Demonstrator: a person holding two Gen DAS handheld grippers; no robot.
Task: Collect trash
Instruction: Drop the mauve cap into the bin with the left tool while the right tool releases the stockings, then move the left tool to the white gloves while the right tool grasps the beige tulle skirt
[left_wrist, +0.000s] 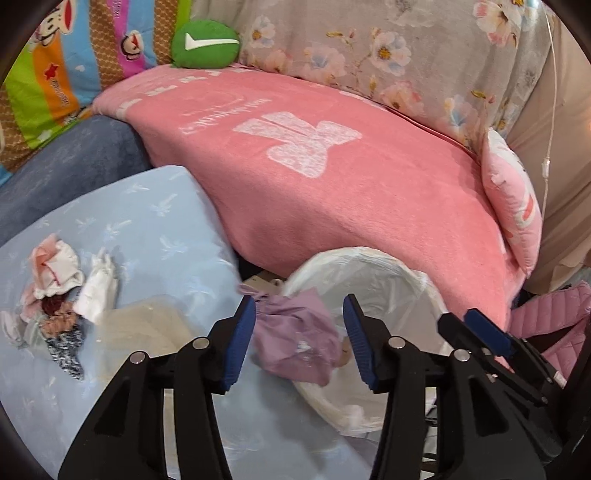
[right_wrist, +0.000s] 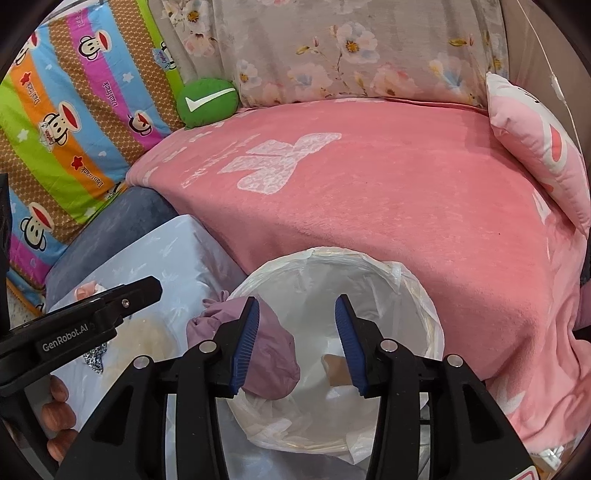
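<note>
Lilac crumpled wad (right_wrist: 269, 354), soft, light, draped over lined bin (right_wrist: 413, 280) rim beside worktop (right_wrist: 177, 251) edge; pinch at bunched knot. Left claw (left_wrist: 299, 343), right claw (right_wrist: 297, 345): both wide open, empty.

A home living space before me: pink blanket (right_wrist: 369, 206) over seating, cartoon quilt (right_wrist: 70, 122), floral fabric (right_wrist: 332, 48), cushions.
</note>
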